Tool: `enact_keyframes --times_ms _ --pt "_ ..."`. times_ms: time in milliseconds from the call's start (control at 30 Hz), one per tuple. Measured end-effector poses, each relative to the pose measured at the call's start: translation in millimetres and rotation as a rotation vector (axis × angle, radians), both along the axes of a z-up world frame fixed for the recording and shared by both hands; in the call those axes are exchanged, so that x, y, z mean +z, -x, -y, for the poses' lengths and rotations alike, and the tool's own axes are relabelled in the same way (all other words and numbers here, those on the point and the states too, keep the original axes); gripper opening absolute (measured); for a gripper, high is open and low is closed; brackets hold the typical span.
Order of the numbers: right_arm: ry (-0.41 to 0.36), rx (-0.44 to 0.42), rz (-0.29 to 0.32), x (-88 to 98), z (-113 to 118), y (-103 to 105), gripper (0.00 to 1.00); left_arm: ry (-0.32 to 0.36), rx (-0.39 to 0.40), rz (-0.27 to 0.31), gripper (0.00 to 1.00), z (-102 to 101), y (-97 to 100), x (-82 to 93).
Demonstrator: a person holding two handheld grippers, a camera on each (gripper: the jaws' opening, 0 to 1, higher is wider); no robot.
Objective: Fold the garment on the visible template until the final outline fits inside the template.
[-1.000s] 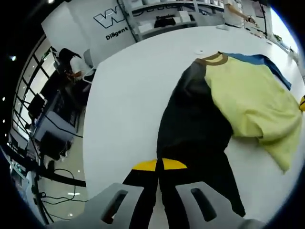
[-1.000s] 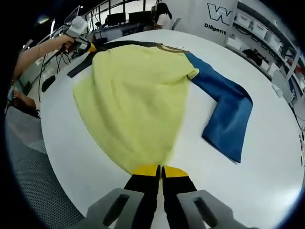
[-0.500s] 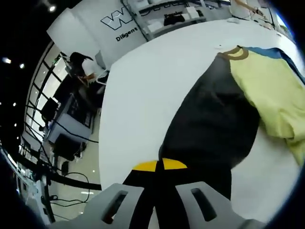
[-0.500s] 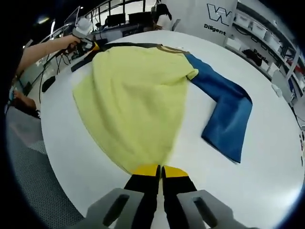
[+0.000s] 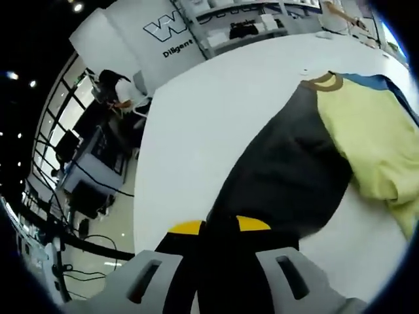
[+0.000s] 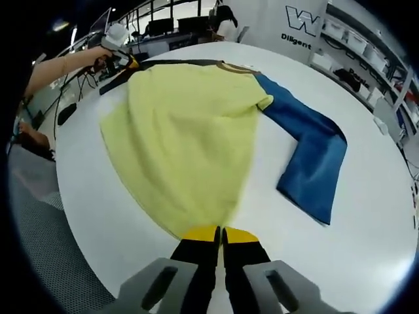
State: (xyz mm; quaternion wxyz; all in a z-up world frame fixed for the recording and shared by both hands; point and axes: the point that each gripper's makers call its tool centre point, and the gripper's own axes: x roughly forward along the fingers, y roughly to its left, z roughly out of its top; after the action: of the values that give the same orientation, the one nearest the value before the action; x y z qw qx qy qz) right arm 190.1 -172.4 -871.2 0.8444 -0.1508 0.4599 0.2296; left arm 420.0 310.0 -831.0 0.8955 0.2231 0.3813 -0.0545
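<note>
We see the garment (image 6: 190, 131) spread on a white table (image 6: 366, 216): its yellow body fills the middle of the right gripper view, a blue sleeve (image 6: 308, 157) bends down at centre right, and a black sleeve (image 5: 288, 170) runs from the brown collar (image 5: 322, 82) at upper right of the left gripper view down to the bottom centre. Our left gripper (image 5: 219, 226) sits at the bottom of that view, jaws slightly apart with the black sleeve's end between them. Our right gripper (image 6: 220, 232) is clamped on the yellow hem at bottom centre, jaws together. In the upper left of the right gripper view, a hand (image 6: 98, 59) holds the left gripper at the black sleeve. Behind the table stand shelves (image 5: 262, 23), a logo wall (image 5: 163, 33) and a seated person (image 5: 114, 91).
</note>
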Motion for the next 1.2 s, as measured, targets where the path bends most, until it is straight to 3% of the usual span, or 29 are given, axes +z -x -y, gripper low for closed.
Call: enact_keyframes --times_ms 267,433,633,800,967,1200 --pt "-0.032 -0.031 -0.006 0.5 0 0 0.0 0.132 -0.097 0.006 0.5 44 24.7 11.2" --pt "0.0 -0.002 0.001 0.5 -2 -1 0.0 0.131 -0.151 0.006 0.59 60 44.9 13.6" --pt "0.004 0.001 0.001 0.7 -1 -1 0.0 0.217 -0.221 -0.004 0.71 94 78.0 16.5" --pt "0.005 0.004 0.003 0.6 -1 -1 0.0 0.349 -0.249 -0.018 0.83 120 102.0 20.1" --pt "0.012 0.006 0.004 0.9 -1 -1 0.0 0.375 -0.321 -0.016 0.99 139 119.7 23.2" --pt "0.01 0.0 0.001 1.0 -1 -1 0.0 0.376 -0.386 -0.028 0.99 154 134.4 21.3"
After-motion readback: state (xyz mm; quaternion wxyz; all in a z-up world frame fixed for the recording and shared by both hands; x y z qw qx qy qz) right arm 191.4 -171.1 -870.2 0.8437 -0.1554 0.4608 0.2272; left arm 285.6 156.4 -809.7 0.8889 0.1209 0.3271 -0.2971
